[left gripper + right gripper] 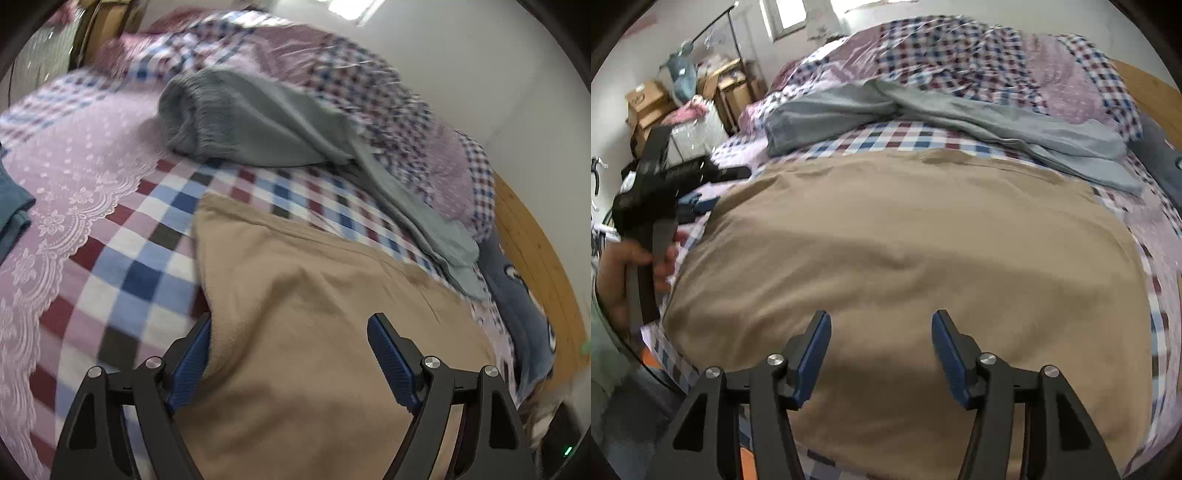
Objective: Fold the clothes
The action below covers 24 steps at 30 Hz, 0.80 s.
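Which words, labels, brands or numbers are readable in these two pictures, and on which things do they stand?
No text can be read in either view.
Cardboard box: a dark round mark on its side, too blurred to read.
Dark blue garment: a pale print, too blurred to tell whether it is lettering.
Tan cloth, grey garment, checked bedding: no writing.

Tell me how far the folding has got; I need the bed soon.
Done: the tan garment lies flat, seemingly folded. In hand: nothing; the left gripper and right gripper hover open above it. Left: the grey garment lies crumpled behind.
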### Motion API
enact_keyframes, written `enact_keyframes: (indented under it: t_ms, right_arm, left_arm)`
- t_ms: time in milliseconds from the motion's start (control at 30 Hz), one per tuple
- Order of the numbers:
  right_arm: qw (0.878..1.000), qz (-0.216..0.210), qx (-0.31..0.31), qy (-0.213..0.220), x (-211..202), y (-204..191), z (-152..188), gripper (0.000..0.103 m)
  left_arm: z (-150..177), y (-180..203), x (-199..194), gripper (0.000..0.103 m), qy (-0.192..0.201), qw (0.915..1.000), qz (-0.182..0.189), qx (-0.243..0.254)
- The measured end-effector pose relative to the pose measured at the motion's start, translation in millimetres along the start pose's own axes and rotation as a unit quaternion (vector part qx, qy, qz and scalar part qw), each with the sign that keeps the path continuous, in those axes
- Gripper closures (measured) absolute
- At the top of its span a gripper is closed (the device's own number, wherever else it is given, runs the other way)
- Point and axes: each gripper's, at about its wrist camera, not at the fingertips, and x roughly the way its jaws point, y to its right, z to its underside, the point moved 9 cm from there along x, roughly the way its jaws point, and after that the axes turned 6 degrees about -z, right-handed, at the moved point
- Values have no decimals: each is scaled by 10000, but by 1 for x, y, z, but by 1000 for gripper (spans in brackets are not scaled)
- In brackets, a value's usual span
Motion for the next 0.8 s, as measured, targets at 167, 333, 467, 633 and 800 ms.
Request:
enact_keyframes:
  t_ms: [167,333,467,633,800]
  right_arm:
    - [9998,-41,65,164,-9,-5,8,21]
    - [9989,-182,-283,324,-17,-26,7,13]
    - [9965,-330,-578,509,-22,-43,5,12]
    - [9952,-536,-622,527,-18,-55,5,12]
    - [9962,-531,-596,355,-2,-57,11,12]
  left_arm:
    - [28,4,-38,3,272,9992,240,-145]
    - [57,-12,-77,0,404,9977,248,-485]
    - [78,-40,-101,0,400,9935,213,-1043]
    - [98,-63,-114,0,317,9876,232,-1517]
    - [99,-69,-117,0,293,9892,157,-1427]
